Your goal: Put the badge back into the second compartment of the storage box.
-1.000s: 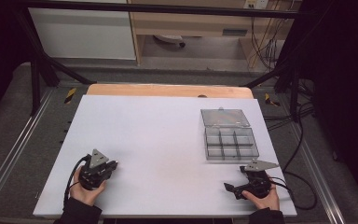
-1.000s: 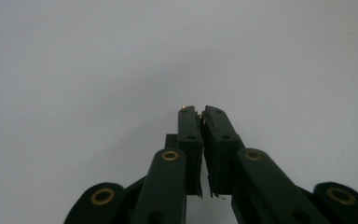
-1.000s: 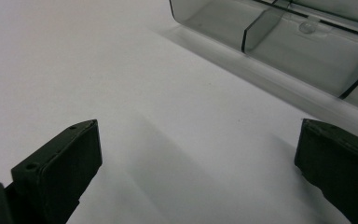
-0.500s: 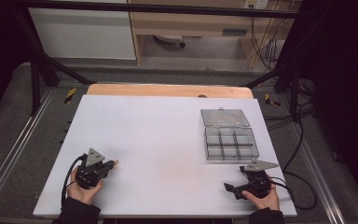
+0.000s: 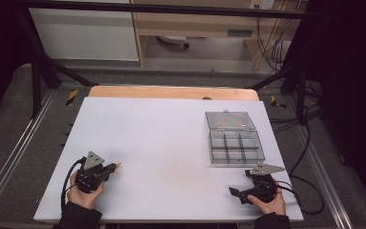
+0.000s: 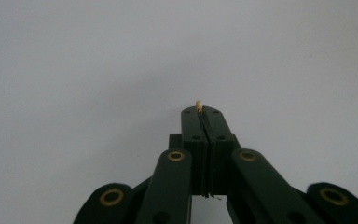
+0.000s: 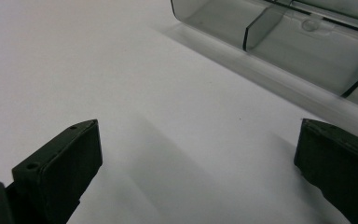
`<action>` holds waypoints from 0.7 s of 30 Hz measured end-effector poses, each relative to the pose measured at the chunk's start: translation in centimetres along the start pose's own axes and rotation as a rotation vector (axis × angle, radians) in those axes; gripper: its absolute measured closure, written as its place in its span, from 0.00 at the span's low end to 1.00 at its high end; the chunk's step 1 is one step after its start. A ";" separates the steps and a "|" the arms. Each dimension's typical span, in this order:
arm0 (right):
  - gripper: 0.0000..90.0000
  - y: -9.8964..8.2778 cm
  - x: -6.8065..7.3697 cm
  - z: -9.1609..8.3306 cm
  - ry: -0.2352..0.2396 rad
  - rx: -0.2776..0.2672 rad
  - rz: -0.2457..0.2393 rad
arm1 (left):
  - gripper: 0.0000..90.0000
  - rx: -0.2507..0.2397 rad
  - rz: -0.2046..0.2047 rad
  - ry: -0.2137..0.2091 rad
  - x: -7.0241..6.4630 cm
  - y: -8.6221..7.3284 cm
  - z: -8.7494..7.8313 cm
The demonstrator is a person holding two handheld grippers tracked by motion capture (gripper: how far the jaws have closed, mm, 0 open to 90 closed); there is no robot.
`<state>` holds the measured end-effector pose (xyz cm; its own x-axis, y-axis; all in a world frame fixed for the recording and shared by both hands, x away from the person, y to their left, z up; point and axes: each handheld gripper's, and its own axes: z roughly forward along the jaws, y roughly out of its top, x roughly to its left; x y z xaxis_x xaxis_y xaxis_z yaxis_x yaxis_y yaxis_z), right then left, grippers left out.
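— Where is the left gripper?

— At the near left of the white table, resting low in the person's left hand. In the left gripper view its jaws are pressed together, and a tiny gold-coloured piece pokes out at their tip, pinched between them. What the piece is, I cannot tell; it is too small.

— And the right one?

— The right gripper sits at the near right corner, held in the right hand. In the right gripper view its jaws stand spread wide, with bare table between them and nothing held.

— What about the box?

— A clear plastic box lies on the right half of the table, just beyond the right gripper, well apart from the left one. Its lid is folded open on the far side, and the tray is split into small compartments. In the right gripper view its near wall runs across the upper right, near the jaws but apart from them.
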<state>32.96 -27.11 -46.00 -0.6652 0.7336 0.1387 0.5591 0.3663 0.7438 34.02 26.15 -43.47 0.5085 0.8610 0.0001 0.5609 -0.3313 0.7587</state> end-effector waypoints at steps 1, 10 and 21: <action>0.01 0.0 0.0 0.0 -0.001 -0.001 -0.001 | 0.98 0.001 0.002 -0.001 0.0 0.0 -0.1; 0.01 0.0 0.0 0.0 -0.001 0.000 0.000 | 0.98 -0.002 0.009 -0.019 -0.3 0.1 -0.2; 0.01 0.0 0.0 0.0 -0.002 0.002 0.002 | 0.98 -0.010 0.017 -0.055 -1.0 0.4 -0.3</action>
<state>32.97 -27.11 -45.97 -0.6629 0.7358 0.1386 0.5614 0.3660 0.7422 33.59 25.31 -42.95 0.5529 0.8330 -0.0225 0.5457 -0.3415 0.7653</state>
